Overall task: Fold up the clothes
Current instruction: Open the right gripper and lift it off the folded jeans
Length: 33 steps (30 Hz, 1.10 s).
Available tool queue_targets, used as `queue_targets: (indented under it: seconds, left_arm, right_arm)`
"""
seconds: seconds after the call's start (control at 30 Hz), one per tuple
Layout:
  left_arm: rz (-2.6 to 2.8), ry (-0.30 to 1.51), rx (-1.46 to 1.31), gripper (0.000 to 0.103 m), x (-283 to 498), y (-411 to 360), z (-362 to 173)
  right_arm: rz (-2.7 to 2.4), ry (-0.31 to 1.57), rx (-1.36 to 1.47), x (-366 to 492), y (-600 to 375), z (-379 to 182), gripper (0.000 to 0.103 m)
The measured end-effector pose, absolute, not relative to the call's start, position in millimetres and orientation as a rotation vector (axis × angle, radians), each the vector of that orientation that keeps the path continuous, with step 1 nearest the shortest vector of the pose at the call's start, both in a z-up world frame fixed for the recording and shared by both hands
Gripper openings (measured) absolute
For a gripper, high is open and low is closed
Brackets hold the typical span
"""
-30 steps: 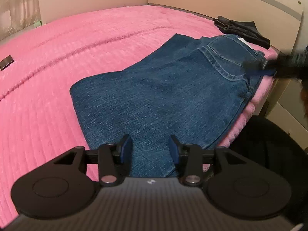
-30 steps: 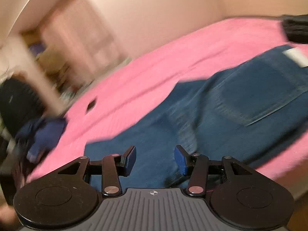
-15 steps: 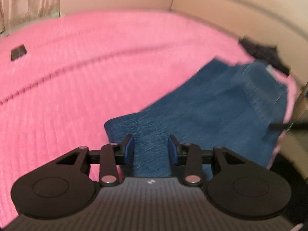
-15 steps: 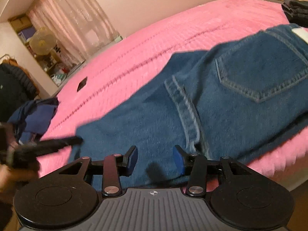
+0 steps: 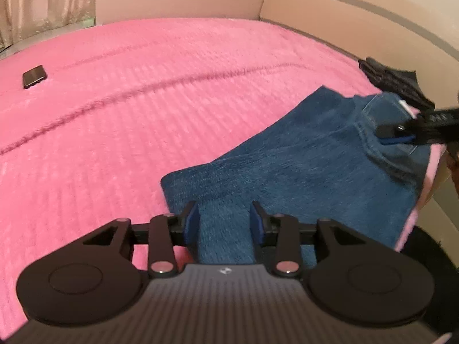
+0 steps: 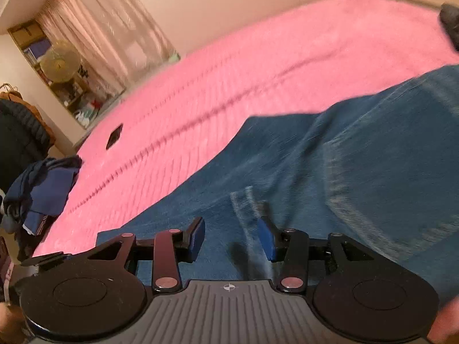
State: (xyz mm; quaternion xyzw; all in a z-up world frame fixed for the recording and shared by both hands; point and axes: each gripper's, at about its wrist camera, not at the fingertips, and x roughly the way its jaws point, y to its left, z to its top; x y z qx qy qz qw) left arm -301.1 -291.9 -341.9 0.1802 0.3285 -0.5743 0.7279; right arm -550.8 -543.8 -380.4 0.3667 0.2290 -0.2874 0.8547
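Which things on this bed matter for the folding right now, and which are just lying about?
For the job:
- blue jeans, folded, flat on the pink bedspread
- left gripper, open over the jeans
- right gripper, open over the jeans

Lying about:
- small dark flat object
- dark clothes by the headboard
- blue clothes pile off the bed's edge

Wide pink bed (image 5: 143,100) lay open left of the jeans (image 5: 287,177). A small dark phone-like object (image 5: 34,76) sat far off; dark folded clothes (image 5: 393,81) crowded the headboard (image 5: 358,23) corner beyond the jeans.
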Motion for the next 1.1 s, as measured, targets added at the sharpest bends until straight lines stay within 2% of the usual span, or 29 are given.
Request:
queue_targets:
  seconds: [0.17,0.3,0.4,0.43,0.47,0.5,0.53,0.7,0.83,0.9,0.93,0.97,1.1]
  left_arm:
    - [-1.31,0.728,0.407,0.035,-328.2,-262.2,-335.8]
    - [-1.299,0.731,0.468,0.036,-343.2,-259.2,-355.0]
    - [-1.29,0.727,0.455,0.036,-343.5,-255.7,-346.2]
    - [-1.287,0.72,0.444,0.036,-342.7,-253.0,-342.2]
    - [-1.282,0.712,0.443,0.037,-341.0,-250.1,-341.0]
    - [-1.274,0.71,0.448,0.037,-338.7,-247.5,-341.3]
    - [-1.266,0.714,0.457,0.037,-336.8,-244.7,-342.2]
    - [-1.218,0.673,0.483,0.039,-331.4,-220.3,-331.0]
    - [-1.172,0.632,0.498,0.042,-322.5,-197.5,-321.6]
    - [-1.166,0.605,0.52,0.046,-320.5,-187.3,-320.2]
    - [-1.174,0.584,0.542,0.051,-321.8,-184.2,-320.6]
    - [-1.185,0.559,0.57,0.054,-324.0,-181.5,-321.5]
    - [-1.223,0.454,0.691,0.064,-334.5,-174.5,-328.1]
  right_arm:
    - [-0.564,0.404,0.799,-595.2,-497.8,-381.6,0.045]
    - [-0.54,0.498,0.85,-591.9,-483.5,-414.9,0.045]
    - [-0.556,0.529,0.792,-586.8,-474.9,-405.7,0.045]
    - [-0.558,0.534,0.753,-583.9,-470.1,-397.8,0.06]
    - [-0.553,0.525,0.703,-582.1,-463.4,-389.9,0.091]
    - [-0.546,0.51,0.641,-580.3,-454.8,-382.3,0.099]
    - [-0.531,0.498,0.574,-576.1,-445.6,-376.3,0.101]
    - [-0.394,0.575,0.238,-538.3,-397.7,-365.0,0.101]
    - [-0.247,0.652,0.012,-499.5,-358.3,-377.3,0.1]
    - [-0.184,0.686,-0.102,-480.9,-341.2,-389.5,0.09]
    - [-0.151,0.713,-0.155,-469.4,-334.3,-396.6,0.075]
    - [-0.128,0.733,-0.208,-459.4,-328.7,-403.5,0.071]
    - [-0.078,0.78,-0.409,-427.2,-309.5,-423.4,0.071]
